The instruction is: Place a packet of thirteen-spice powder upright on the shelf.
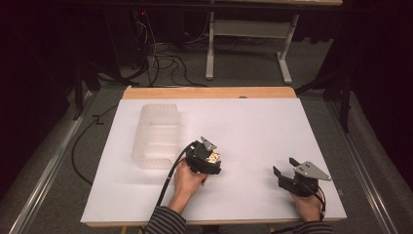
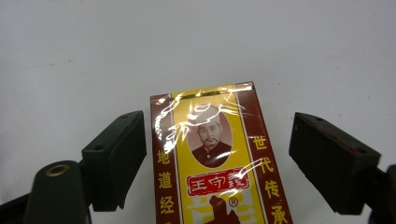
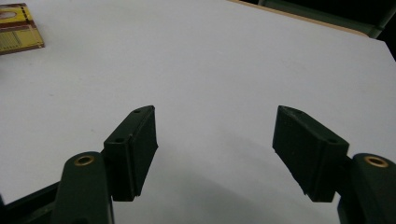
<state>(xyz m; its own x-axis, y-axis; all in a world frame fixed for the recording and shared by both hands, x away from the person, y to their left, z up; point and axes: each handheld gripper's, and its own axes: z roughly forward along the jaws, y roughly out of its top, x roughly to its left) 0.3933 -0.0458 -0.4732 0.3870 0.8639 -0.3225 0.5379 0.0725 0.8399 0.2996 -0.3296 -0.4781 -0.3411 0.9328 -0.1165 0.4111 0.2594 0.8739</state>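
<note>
A small red and yellow box point(image 2: 217, 163) with a portrait and printed characters lies flat on the white table sheet point(image 1: 253, 126). My left gripper point(image 2: 219, 133) is open and straddles it, one black jaw on each side with a narrow gap to the box. From above, the left gripper point(image 1: 207, 155) sits just right of a translucent bin, with the box point(image 1: 214, 157) peeking out under it. My right gripper point(image 3: 215, 128) is open with nothing between its jaws, low over bare sheet. In the high view the right gripper point(image 1: 285, 166) is near the front right; the box point(image 3: 16, 28) lies far off to its left.
A translucent plastic bin point(image 1: 157, 135) stands on the sheet's left half, just left of my left gripper. The wooden table edge point(image 1: 209, 92) runs along the back. Beyond it are a metal table frame point(image 1: 248, 44) and cables point(image 1: 165, 61) on the floor.
</note>
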